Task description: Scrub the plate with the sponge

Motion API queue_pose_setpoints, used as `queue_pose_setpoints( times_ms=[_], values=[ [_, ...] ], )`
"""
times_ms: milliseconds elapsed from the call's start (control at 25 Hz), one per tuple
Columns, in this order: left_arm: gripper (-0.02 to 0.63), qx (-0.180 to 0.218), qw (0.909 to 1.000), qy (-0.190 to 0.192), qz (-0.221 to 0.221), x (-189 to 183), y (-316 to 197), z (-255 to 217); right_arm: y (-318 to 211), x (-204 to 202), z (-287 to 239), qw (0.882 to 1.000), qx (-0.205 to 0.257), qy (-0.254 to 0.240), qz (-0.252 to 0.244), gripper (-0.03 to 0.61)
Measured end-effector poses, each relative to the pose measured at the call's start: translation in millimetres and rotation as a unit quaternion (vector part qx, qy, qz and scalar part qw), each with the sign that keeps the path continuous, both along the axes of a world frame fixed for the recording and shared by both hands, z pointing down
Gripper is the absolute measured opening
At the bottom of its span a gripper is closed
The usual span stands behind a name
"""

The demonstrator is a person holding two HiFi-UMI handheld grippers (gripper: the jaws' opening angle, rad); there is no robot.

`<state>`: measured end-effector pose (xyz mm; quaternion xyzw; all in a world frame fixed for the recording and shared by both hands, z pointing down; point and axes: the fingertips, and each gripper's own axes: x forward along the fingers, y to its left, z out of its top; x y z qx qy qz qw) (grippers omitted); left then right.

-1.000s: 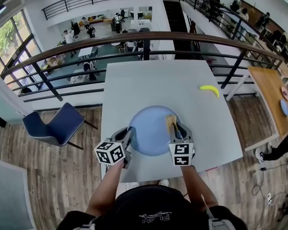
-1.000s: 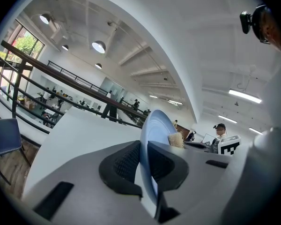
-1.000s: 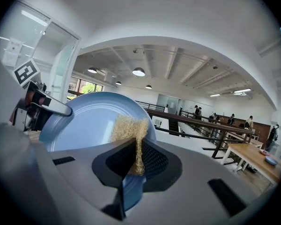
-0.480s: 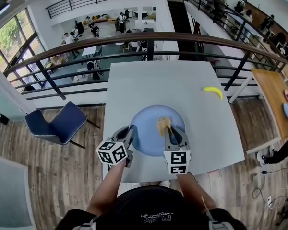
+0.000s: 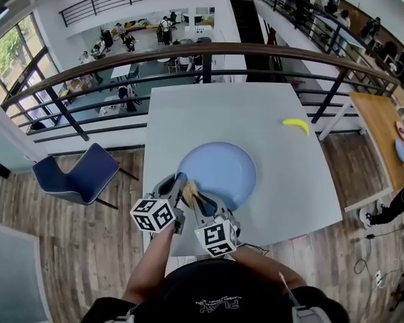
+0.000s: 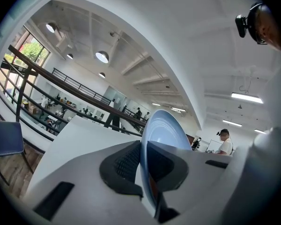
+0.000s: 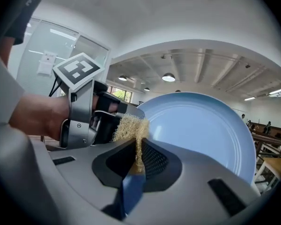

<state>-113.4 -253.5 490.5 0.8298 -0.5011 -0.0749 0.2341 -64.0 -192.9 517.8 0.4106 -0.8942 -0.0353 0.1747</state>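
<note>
Here, plate (image 5: 222, 170) rim tight in left gripper (image 6: 144, 163), sponge (image 7: 130, 127) tight in right gripper (image 7: 138, 158).

Light-blue plate (image 5: 222, 167), straw-tan sponge (image 5: 190, 192)

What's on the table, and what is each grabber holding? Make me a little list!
table: grey, beside a railing
plate: light blue, round, on the table's near side
left gripper: shut on the plate's left rim
right gripper: shut on the sponge
sponge: tan, scratchy, at the plate's near-left edge, close to the left gripper
banana: yellow, far right on the table, apart from the plate
chair: blue, on the floor left of the table
</note>
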Motion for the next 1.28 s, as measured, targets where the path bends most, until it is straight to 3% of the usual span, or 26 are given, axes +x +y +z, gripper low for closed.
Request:
queue_pose_setpoints(
  times_ms=[200, 600, 1280],
  values=[
    [0.035, 0.004, 0.9999, -0.008, 0.009, 9, 3, -5, 6, -2, 8, 1.0, 0.0, 0.029, -0.002, 0.041],
    [0.034, 0.004, 1.0, 0.006, -0.004, -3, -3, -4, 0, 20, 17, 0.999, -0.007, 0.038, 0.017, 0.041],
    [0.034, 0.001, 0.9998, 0.014, -0.016, -13, -3, -2, -18, 72, 20, 0.995, -0.013, 0.04, 0.089, 0.041]
  ],
)
